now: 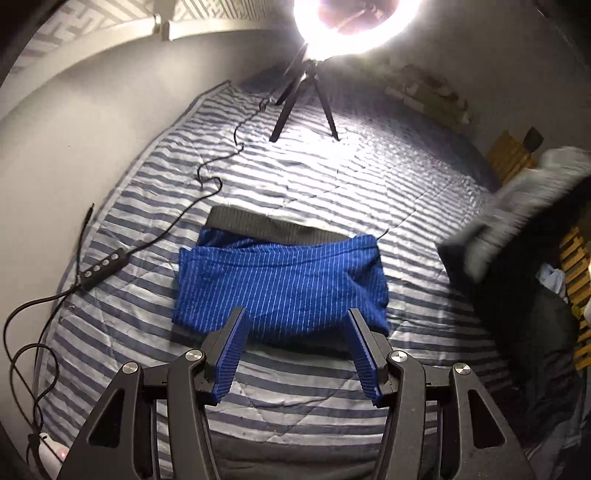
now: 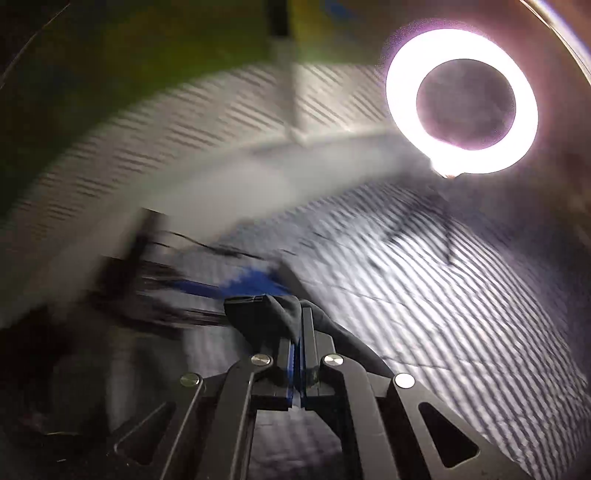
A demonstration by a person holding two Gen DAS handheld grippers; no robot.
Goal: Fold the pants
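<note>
One pair of blue striped pants (image 1: 280, 284) lies folded on the striped bed (image 1: 369, 192) before the left gripper (image 1: 295, 343), jaws open and empty, while the right gripper (image 2: 301, 325), jaws clamped on dark cloth (image 2: 273, 314), likely starts another garment

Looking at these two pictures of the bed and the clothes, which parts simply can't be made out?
- Right wrist view: the blue garment is smeared by motion blur.
- Right wrist view: the dark cloth pinched in the right claw runs behind it; its kind is unclear.
- Left wrist view: the ring light glares, hiding its centre.
- Left wrist view: the grey bundle is blurred.
</note>
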